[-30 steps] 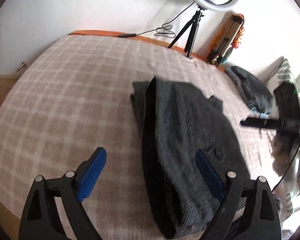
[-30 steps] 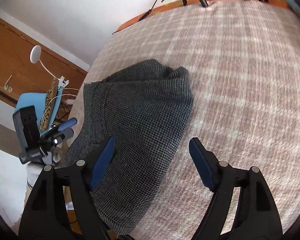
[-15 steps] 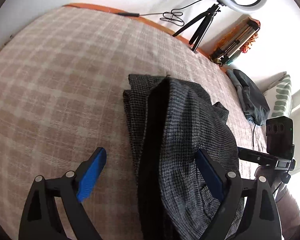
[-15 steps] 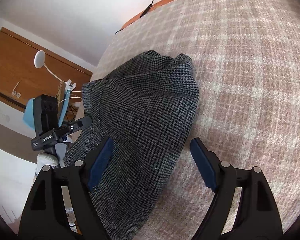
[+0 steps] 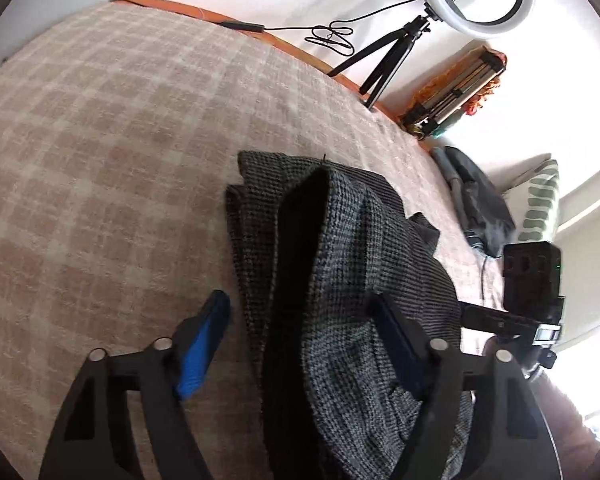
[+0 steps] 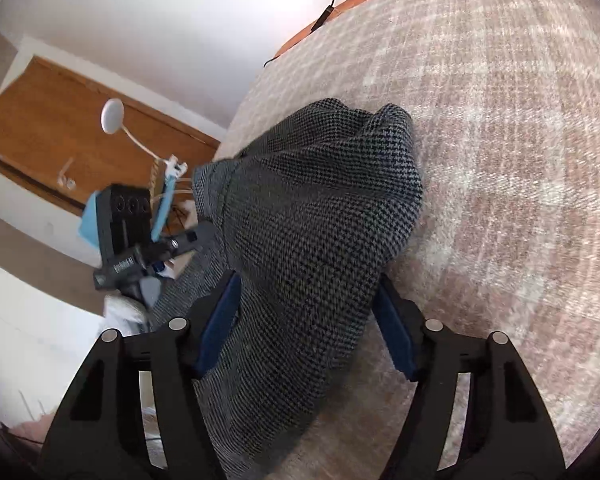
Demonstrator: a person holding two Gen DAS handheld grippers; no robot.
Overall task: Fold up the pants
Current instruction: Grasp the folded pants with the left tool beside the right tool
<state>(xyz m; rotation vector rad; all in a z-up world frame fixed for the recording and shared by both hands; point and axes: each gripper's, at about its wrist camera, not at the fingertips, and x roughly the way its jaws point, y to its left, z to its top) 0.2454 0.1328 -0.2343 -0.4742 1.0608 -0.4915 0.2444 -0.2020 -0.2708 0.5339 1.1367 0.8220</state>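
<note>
Pants (image 5: 364,280) in grey houndstooth lie partly folded on the checked bedspread (image 5: 112,152), their layers stacked in a long bundle that runs from mid-bed toward the bed's near edge. From the left wrist view, the cloth looks thick, woven and soft: likely limp with some weight, not slippery, prone to sag and let the layers slide apart if only one is pinched. A good hold would be on the folded edge, through all layers at once. The left gripper (image 5: 300,336) hovers low over the near end of the bundle, jaws spread wide, one blue pad over bare bedspread to the left, the other over the cloth to the right; it holds nothing, as far as I can judge. A ring light on a tripod (image 5: 396,52) stands past the far edge of the bed.

From the right wrist view, the pants (image 6: 320,216) bulge up in a rounded hump near the bed's left edge. The right gripper (image 6: 304,320) straddles that hump, pointing forward and down along it. Its jaws are wide apart with cloth filling the gap; whether the pads already press the fabric I cannot tell. The left gripper's body (image 6: 128,240) shows beyond the pants.
</note>
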